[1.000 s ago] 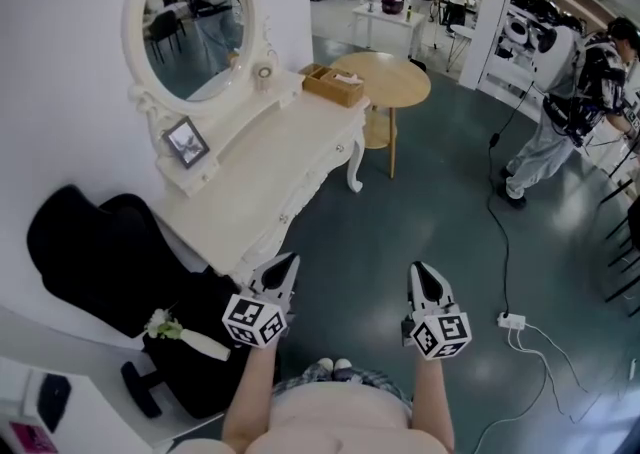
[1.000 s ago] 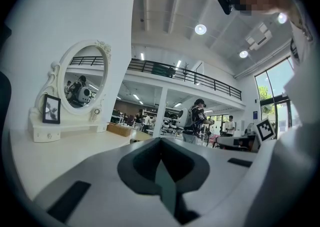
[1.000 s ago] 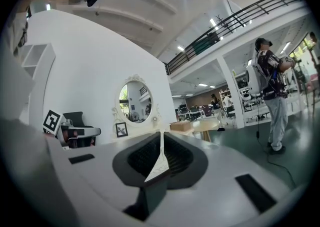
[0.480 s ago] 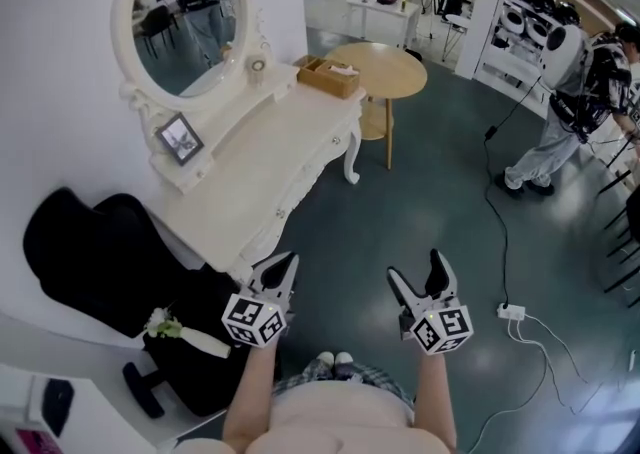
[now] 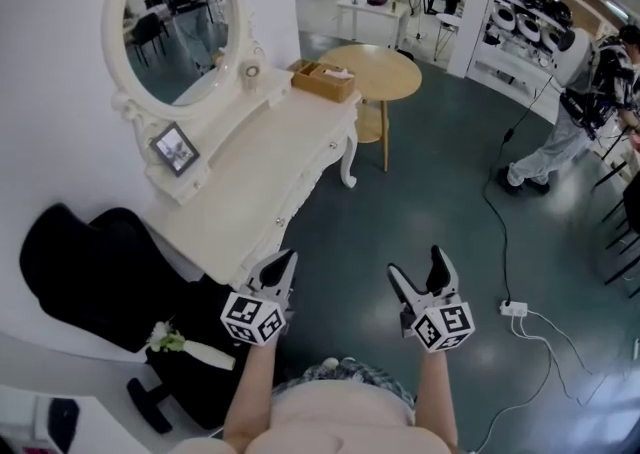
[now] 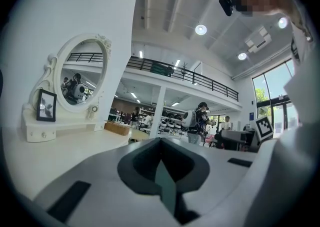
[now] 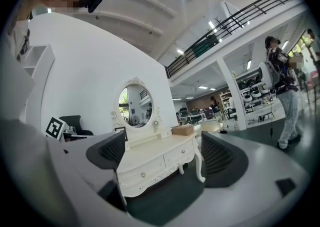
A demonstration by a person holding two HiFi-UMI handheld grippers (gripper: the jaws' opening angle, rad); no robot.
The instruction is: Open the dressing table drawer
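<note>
White-painted wood makes up the dressing table [image 5: 262,178], which stands ahead and to the left of the left claw [image 5: 283,264], near it but apart. Its two drawers [image 7: 146,170] sit flush in the front, each with a small knob. The left claw's jaws are pressed together, holding nothing. The right claw [image 5: 415,266] has just been spreading its jaws, which now stand wide and empty, and the drawers show between them, well beyond. Black-and-white square markers [image 5: 443,326] cover each claw's cube. Farther off on the tabletop stand an oval mirror [image 5: 180,27], a picture frame [image 5: 172,148] and a wooden box [image 5: 322,82].
</note>
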